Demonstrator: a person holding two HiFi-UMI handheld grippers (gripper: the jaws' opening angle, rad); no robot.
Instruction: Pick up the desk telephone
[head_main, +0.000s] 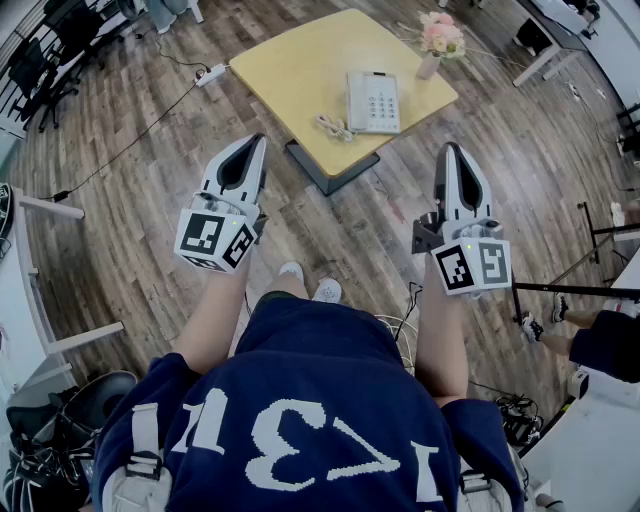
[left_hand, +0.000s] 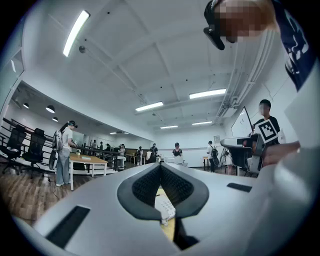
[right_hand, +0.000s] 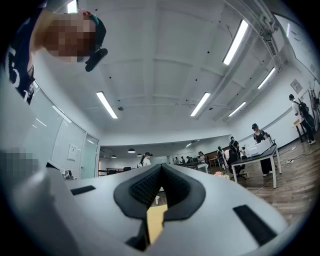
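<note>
A white desk telephone (head_main: 372, 101) with a coiled cord (head_main: 333, 126) lies on a small yellow table (head_main: 300, 65) ahead of me. My left gripper (head_main: 249, 141) hangs shut and empty over the wood floor, short of the table's near left side. My right gripper (head_main: 452, 149) is likewise shut and empty, near the table's right corner. In the left gripper view the telephone (left_hand: 165, 208) shows through the gap behind the closed jaws. The right gripper view shows only a strip of the yellow table (right_hand: 156, 220) there.
A vase of pink flowers (head_main: 438, 40) stands on the table's far right corner. A power strip and cable (head_main: 210, 74) lie on the floor at the left. Office chairs (head_main: 40, 55), white desks (head_main: 30, 290) and another person (head_main: 585, 338) ring the room.
</note>
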